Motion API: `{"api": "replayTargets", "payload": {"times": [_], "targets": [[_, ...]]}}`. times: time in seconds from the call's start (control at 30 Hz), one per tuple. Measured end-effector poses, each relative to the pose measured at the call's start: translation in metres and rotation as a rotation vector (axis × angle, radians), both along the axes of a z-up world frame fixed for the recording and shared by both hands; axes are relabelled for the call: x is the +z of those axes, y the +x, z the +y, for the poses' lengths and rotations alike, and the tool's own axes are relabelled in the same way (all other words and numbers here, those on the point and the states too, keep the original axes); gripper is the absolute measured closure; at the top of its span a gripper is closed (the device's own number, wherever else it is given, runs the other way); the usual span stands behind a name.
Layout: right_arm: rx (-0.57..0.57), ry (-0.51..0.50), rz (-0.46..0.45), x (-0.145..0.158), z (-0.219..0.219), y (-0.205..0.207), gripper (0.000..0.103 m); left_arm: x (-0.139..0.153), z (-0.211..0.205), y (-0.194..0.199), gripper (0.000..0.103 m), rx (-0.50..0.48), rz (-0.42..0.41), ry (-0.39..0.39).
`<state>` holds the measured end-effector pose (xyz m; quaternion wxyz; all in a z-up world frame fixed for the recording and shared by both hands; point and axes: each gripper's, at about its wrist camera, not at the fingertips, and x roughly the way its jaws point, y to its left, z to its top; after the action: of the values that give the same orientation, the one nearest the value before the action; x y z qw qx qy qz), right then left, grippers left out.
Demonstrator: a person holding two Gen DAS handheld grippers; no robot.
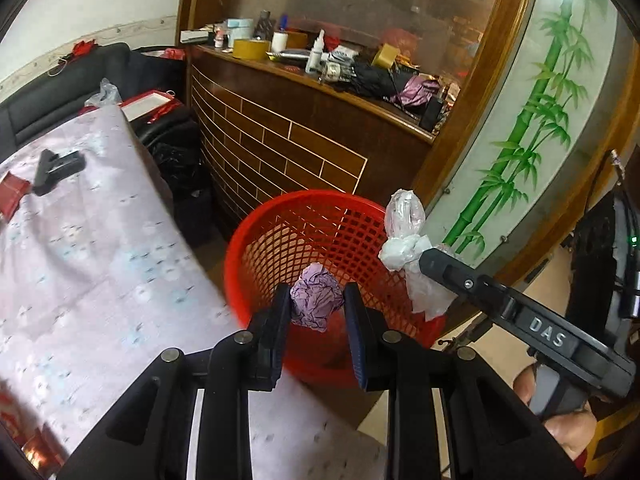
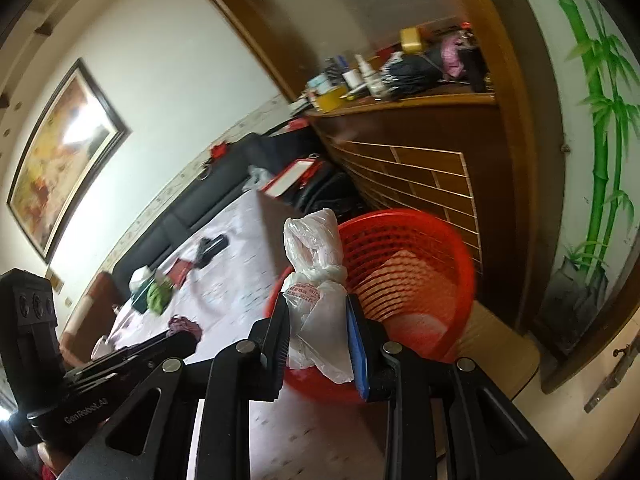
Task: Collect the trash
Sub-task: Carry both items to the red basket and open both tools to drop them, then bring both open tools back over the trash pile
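The left gripper [image 1: 316, 300] had its fingers clamped on a crumpled purple paper [image 1: 316, 300], directly above the red basket [image 1: 256, 240]. The right gripper [image 2: 318, 320], fingers pinching a knotted plastic bag [image 2: 316, 276], hung over the basket's nearer rim.

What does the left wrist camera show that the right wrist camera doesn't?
Only the left wrist view shows the left gripper shut on a crumpled purple wad over the basket. Only the right wrist view shows a framed painting and a green wad on the table. Both show the red basket, the right gripper shut on a knotted plastic bag, and the cluttered wooden counter.
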<state>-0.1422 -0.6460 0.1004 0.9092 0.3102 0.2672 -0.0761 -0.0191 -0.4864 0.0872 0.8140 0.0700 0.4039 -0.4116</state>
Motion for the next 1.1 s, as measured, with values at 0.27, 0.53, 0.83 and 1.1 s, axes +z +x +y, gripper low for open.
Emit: {"api": "replayTargets", "payload": {"times": [0.27, 0.53, 0.83, 1.1], "targets": [[-0.047, 0.036, 0.033, -0.016, -0.029, 0.011, 0.063, -0.007, 0.002, 0.009, 0.046, 0.032, 0.044, -0.020], [-0.054, -0.036, -0.007, -0.002, -0.009, -0.004, 0.051, 0.009, 0.072, -0.016, 0.039, 0.112, -0.016, -0.041], [0.090, -0.069, -0.018, 0.002, 0.076, -0.005, 0.047, 0.012, 0.194, -0.045, 0.036, 0.238, -0.061, -0.040], [0.313, -0.095, 0.033, -0.012, 0.173, 0.021, 0.047, 0.004, 0.299, -0.061, 0.036, 0.374, -0.045, -0.062]]}}
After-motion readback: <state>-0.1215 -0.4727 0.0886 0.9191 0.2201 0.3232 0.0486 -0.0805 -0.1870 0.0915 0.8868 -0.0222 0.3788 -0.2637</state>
